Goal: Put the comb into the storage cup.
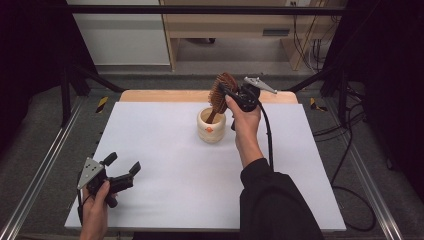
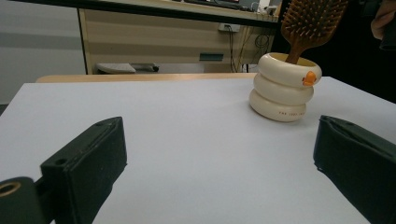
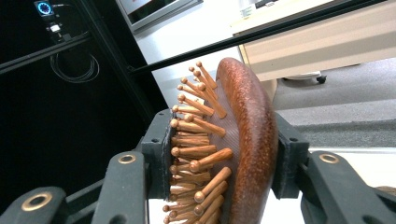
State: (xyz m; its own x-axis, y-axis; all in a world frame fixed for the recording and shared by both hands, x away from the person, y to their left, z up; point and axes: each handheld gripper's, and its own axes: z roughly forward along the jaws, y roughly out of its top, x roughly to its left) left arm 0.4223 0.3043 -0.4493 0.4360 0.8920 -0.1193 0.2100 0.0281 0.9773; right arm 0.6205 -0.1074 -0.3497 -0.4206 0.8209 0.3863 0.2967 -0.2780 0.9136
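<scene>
Wooden hairbrush (image 1: pixel 222 92): head up, handle down inside the cream holder (image 1: pixel 211 127), which stands on the white surface (image 1: pixel 165 165) toward the far middle. In the left gripper view the brush (image 2: pixel 312 21) leans slightly in the holder (image 2: pixel 283 87), bristle side facing this way; the holder is three stacked rings with a small orange mark at the rim and a line of small lettering on the lowest ring (too small to read). My right gripper (image 1: pixel 231 95) has its fingers clamped across the brush head: in the right gripper view one pad (image 3: pixel 159 154) presses against the wooden bristle pins and the other (image 3: pixel 286 156) against the smooth rounded back of the brush (image 3: pixel 247 140), with the head standing up between them. My right hand (image 1: pixel 246 117) holds that gripper just beside the holder, on its right, cable trailing down along the sleeve. My left gripper (image 1: pixel 122 170) sits low near the front left corner of the surface, well apart from the holder; its fingers stand wide apart with bare surface between them, touching no object. Beyond the far edge: a wooden strip, light wood furniture and cables on the floor.
</scene>
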